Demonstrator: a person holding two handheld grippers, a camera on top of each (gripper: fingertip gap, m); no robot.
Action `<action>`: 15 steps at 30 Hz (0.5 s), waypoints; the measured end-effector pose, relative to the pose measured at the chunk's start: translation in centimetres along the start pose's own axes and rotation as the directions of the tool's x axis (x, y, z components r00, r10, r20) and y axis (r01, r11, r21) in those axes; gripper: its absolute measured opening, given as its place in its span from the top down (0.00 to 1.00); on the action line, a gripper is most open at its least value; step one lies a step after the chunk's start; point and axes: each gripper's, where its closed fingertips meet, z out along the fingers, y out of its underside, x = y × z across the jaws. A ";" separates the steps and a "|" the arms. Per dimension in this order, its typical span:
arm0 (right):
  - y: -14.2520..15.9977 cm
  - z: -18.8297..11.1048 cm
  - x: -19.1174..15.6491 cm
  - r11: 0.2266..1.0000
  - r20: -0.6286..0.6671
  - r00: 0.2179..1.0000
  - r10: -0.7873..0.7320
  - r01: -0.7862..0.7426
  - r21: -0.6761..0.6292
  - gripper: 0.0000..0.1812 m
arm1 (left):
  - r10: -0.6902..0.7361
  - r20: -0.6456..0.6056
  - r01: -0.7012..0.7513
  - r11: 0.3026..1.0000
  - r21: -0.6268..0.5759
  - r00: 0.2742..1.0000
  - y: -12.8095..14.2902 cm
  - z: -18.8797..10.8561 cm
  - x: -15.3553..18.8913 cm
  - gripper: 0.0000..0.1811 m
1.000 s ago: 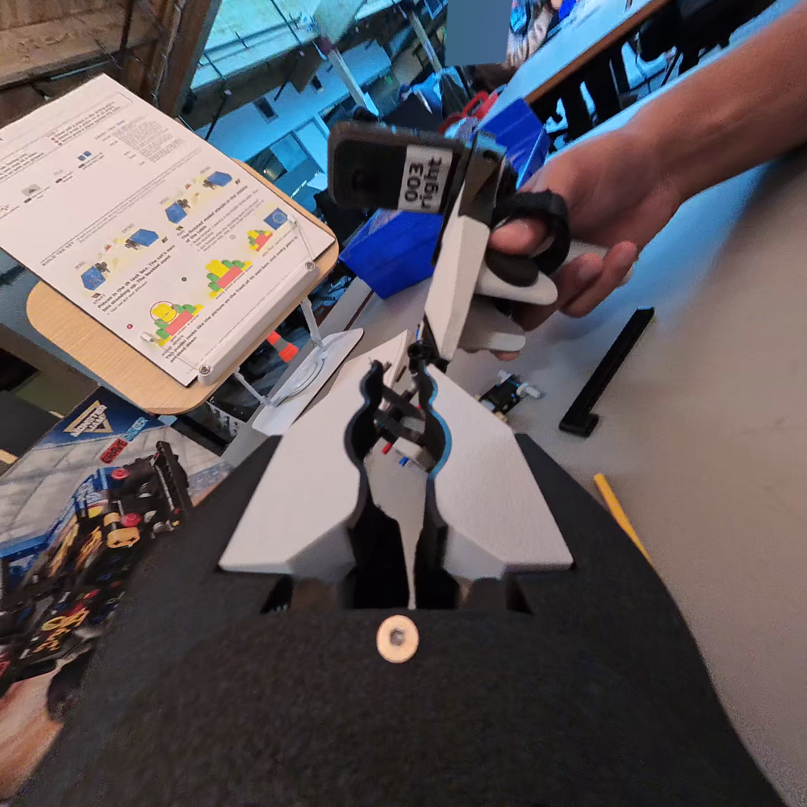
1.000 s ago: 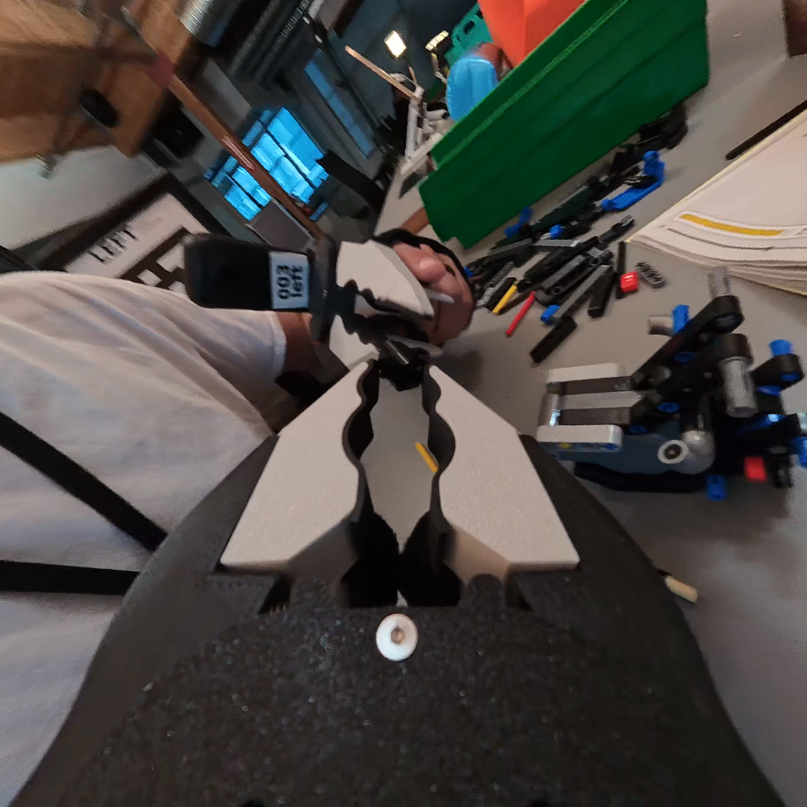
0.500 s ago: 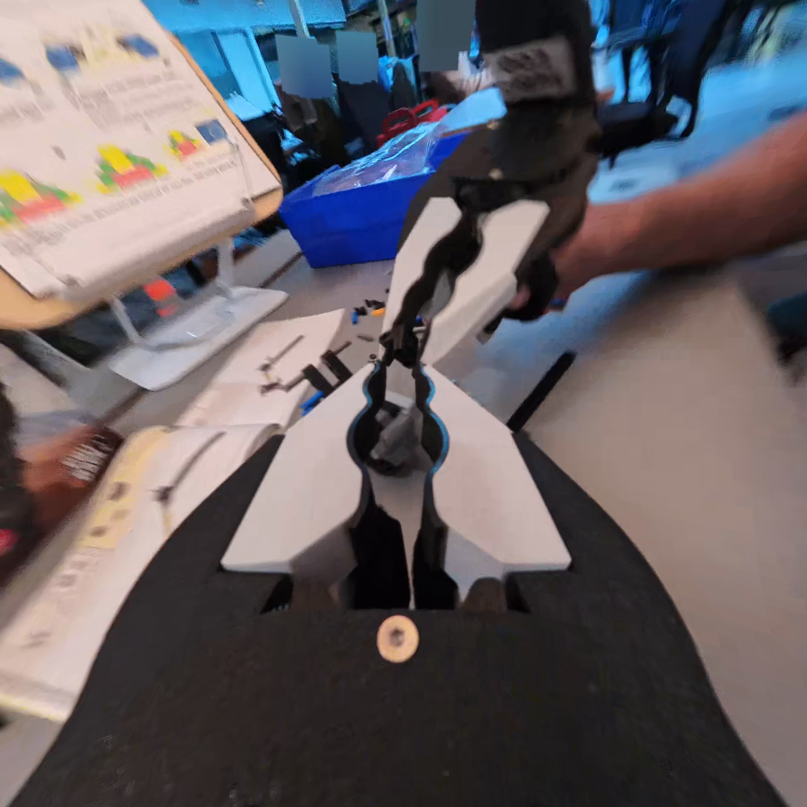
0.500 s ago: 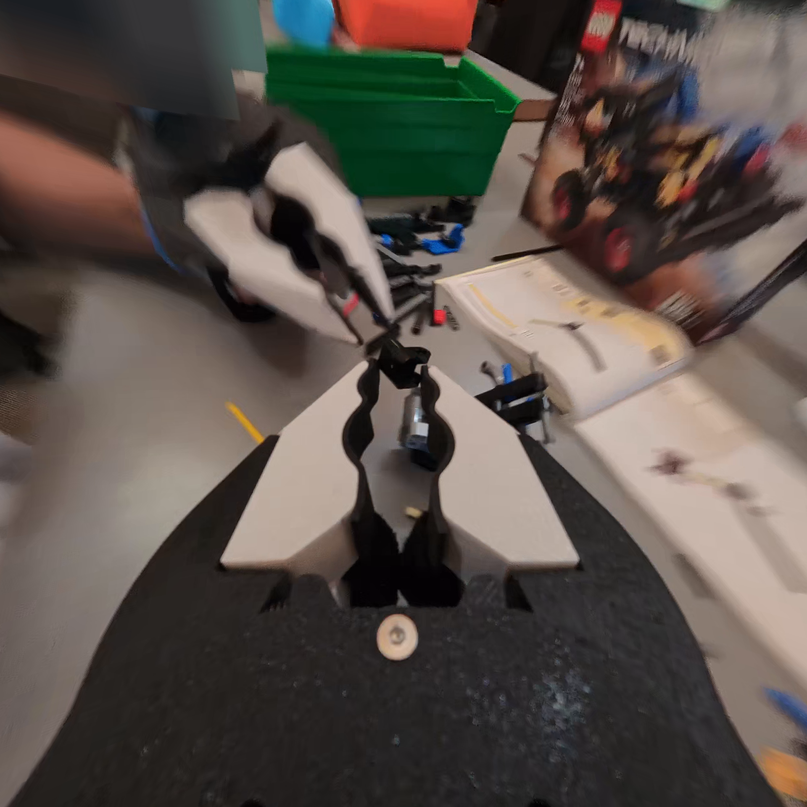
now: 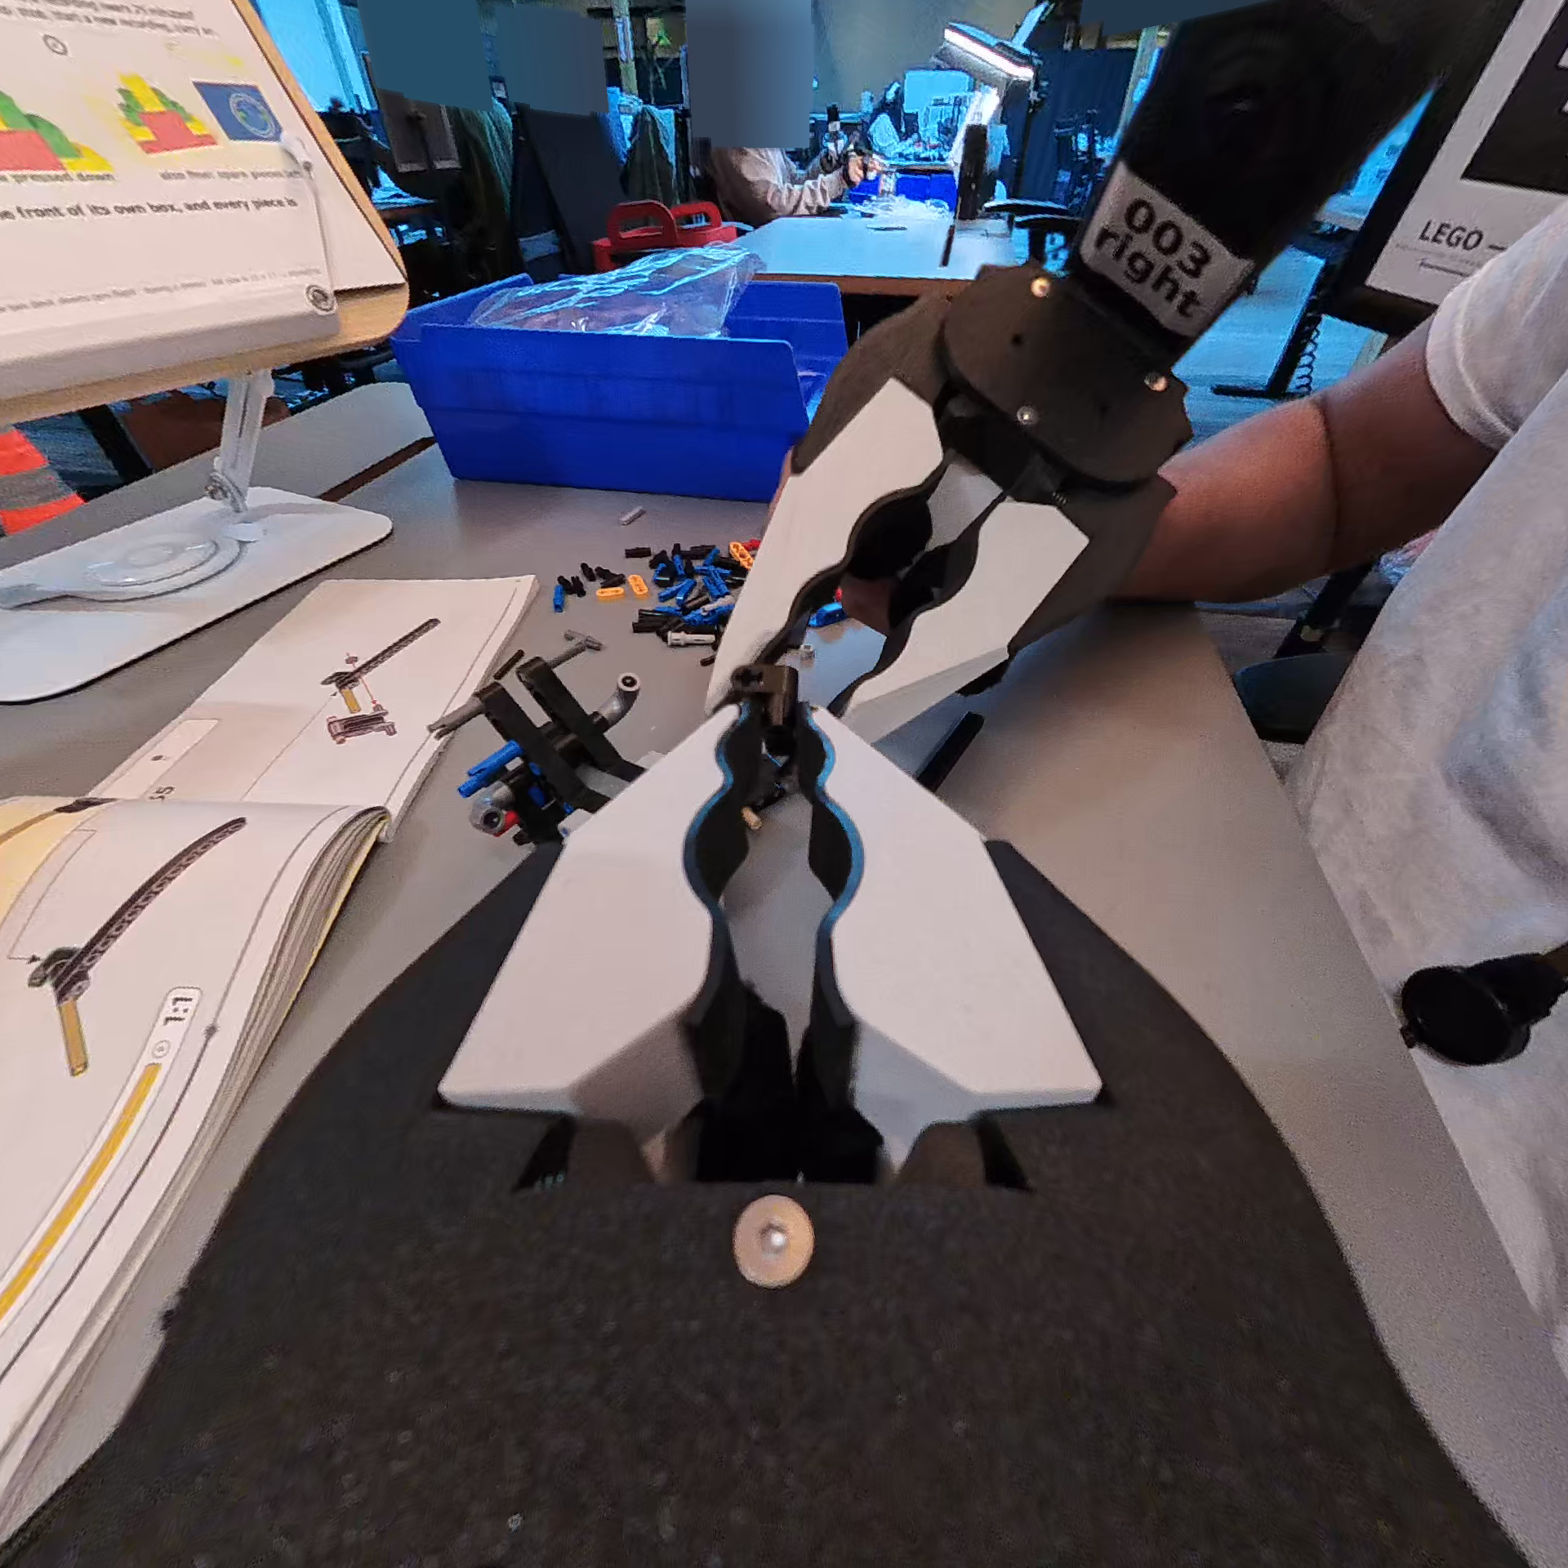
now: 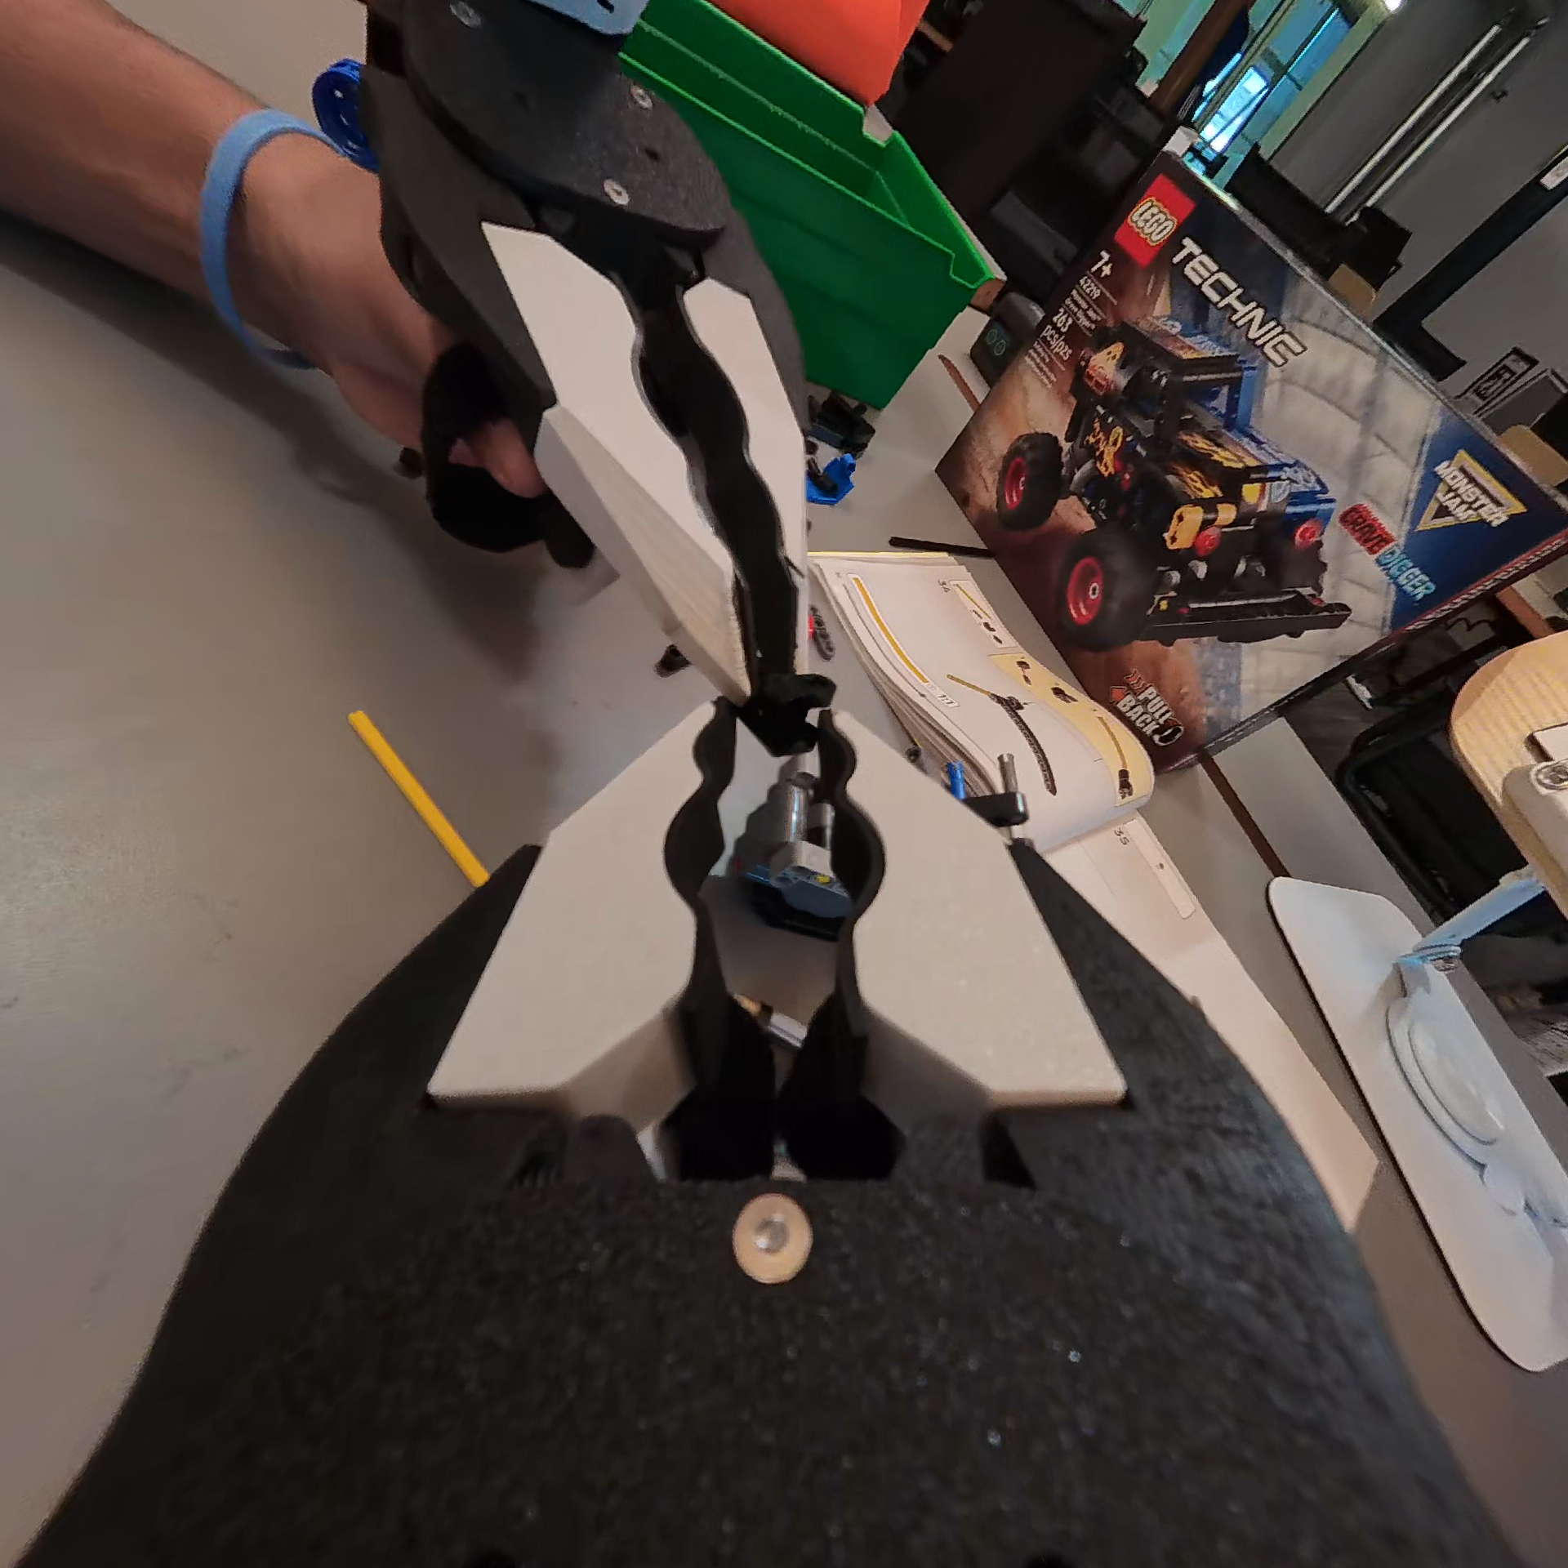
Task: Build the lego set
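Observation:
A small black Lego part [image 5: 768, 686] hangs in the air between the two gripper tips; I cannot tell if it is one piece or two joined. My left gripper [image 5: 770, 719] is shut on it from below. My right gripper [image 5: 785, 689] comes in from the upper right and is shut on it too. In the right wrist view the part [image 6: 785, 708] sits at my right gripper's tips [image 6: 775, 721], with the left gripper [image 6: 768, 679] coming down from the upper left. The partly built black, grey and blue model [image 5: 543, 764] lies on the table, also behind my right fingers [image 6: 798, 857].
An open instruction booklet [image 5: 254, 721] [image 6: 976, 662] lies beside the model. Loose small pieces [image 5: 679, 585] lie before a blue bin [image 5: 611, 399]. A sheet stand [image 5: 170, 551], the set's box [image 6: 1273, 467], a green bin [image 6: 806, 212], a yellow axle [image 6: 416, 798] and a black beam [image 5: 950, 747] are around. Left and right tips are no more than a few centimetres apart. My right gripper's tips are some 10 centimetres from the yellow axle [image 6: 416, 798].
Both grippers have swung round together, tips still meeting on the black part. The views have steadied, and the booklet, model and loose pieces now show below the tips.

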 end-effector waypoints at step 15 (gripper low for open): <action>-2.0 -2.6 -1.1 0.941 0.343 0.915 0.214 -0.287 0.178 0.91 | 0.066 -0.128 -0.059 0.997 0.058 0.990 -0.5 -1.3 1.6 0.97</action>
